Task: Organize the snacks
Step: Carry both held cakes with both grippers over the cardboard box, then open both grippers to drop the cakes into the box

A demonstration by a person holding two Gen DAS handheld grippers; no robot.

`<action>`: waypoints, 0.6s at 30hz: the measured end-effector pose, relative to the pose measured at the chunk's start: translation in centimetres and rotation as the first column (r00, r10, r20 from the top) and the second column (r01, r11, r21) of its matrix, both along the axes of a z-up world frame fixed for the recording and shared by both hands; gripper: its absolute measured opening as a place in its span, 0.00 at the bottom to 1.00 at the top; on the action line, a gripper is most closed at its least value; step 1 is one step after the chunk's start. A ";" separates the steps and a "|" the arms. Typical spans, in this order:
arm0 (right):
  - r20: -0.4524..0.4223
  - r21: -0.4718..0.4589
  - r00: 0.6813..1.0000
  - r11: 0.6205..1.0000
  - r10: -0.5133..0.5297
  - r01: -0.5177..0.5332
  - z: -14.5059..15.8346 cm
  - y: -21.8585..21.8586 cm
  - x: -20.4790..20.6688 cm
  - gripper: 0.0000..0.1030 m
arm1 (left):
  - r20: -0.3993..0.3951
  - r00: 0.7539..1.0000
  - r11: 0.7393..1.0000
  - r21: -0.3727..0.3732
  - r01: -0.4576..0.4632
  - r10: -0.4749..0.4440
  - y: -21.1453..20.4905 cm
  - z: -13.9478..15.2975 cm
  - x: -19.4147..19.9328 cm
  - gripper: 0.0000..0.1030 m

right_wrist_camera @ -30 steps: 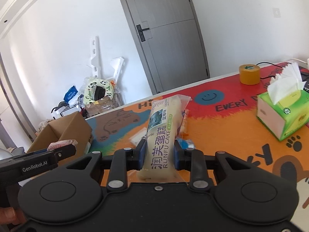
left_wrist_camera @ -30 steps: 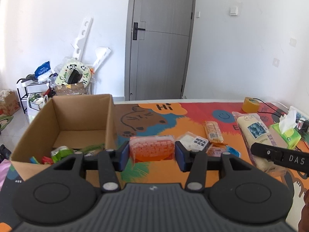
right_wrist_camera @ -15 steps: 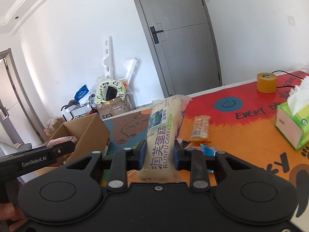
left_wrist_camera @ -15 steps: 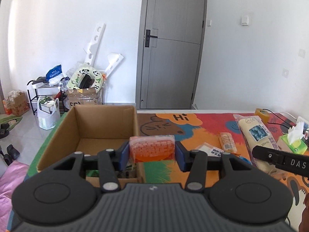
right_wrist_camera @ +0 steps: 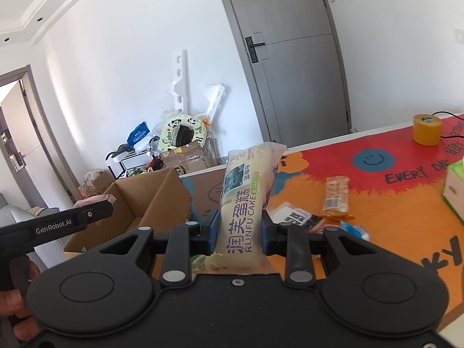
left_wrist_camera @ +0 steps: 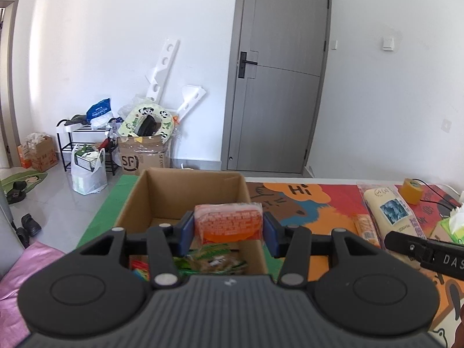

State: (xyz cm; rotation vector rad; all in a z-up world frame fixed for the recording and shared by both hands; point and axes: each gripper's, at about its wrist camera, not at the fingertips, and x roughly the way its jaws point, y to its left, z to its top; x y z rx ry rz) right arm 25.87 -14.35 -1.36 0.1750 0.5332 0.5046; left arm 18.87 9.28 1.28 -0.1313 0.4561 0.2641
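Colourful mat (right_wrist_camera: 377,191) | left gripper (left_wrist_camera: 228,227) clamps orange packet (left_wrist_camera: 228,222), hiding box (left_wrist_camera: 162,194) contents | right gripper (right_wrist_camera: 239,226) clamps cake (right_wrist_camera: 245,203)

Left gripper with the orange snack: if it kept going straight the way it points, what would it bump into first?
Probably the cardboard box. The left gripper, shut on the orange snack pack, aims slightly down over the open box, so it would likely meet the box's inside or far wall. Depth is hard to judge here.
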 end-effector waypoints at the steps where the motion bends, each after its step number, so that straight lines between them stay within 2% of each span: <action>1: 0.002 -0.001 1.000 1.000 0.004 -0.004 0.1 0.3 0.0 0.28 | 0.001 1.000 1.000 -0.001 -0.005 0.005 0.3 0.0 0.0 0.47; 18: 0.015 -0.025 0.996 0.996 0.083 -0.083 0.7 5.4 0.3 0.28 | -0.027 0.997 0.997 -0.032 -0.073 0.072 6.4 -0.9 2.1 0.47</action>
